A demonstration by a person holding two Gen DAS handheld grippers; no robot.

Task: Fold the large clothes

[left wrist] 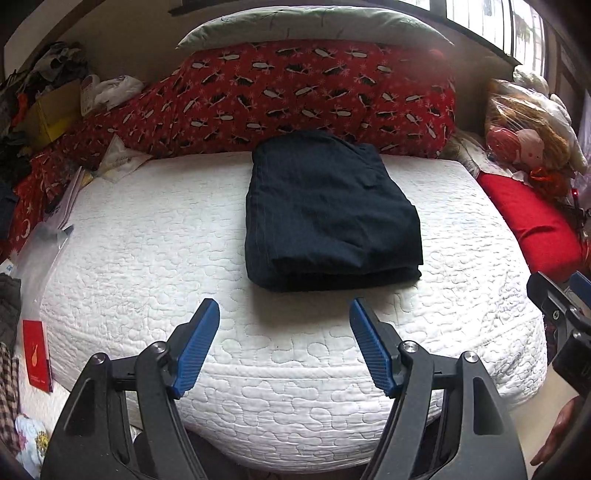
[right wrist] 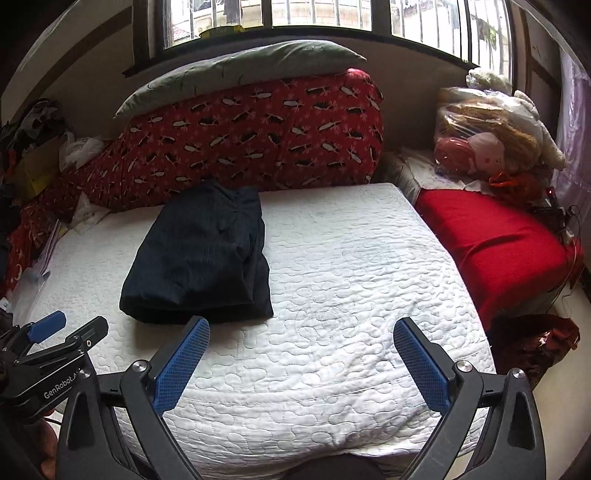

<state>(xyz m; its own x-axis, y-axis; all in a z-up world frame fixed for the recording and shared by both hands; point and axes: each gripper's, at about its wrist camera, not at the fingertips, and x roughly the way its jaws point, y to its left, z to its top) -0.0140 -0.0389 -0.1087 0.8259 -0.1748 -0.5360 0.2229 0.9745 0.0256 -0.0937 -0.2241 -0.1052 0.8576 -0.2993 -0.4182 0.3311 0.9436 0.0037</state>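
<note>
A dark navy garment (left wrist: pixel 328 214) lies folded into a thick rectangle on the white quilted mattress (left wrist: pixel 147 266); the right wrist view shows the same garment (right wrist: pixel 201 258) left of centre on the mattress (right wrist: pixel 351 266). My left gripper (left wrist: pixel 284 314) hovers just short of the garment's near edge, jaws open and nothing between the blue pads. My right gripper (right wrist: pixel 301 332) stands open wide over bare mattress to the right of the garment, holding nothing. The right gripper's body (left wrist: pixel 561 314) shows at the right edge of the left wrist view, and the left gripper (right wrist: pixel 55 332) at the left edge of the right wrist view.
A red patterned duvet (left wrist: pixel 295 96) with a grey pillow (left wrist: pixel 314 26) on top is piled along the far side under the window. A red cushion (right wrist: pixel 491 243) and bagged soft toys (right wrist: pixel 487 140) lie to the right. Papers, bags and clothes (left wrist: pixel 44 110) crowd the left side.
</note>
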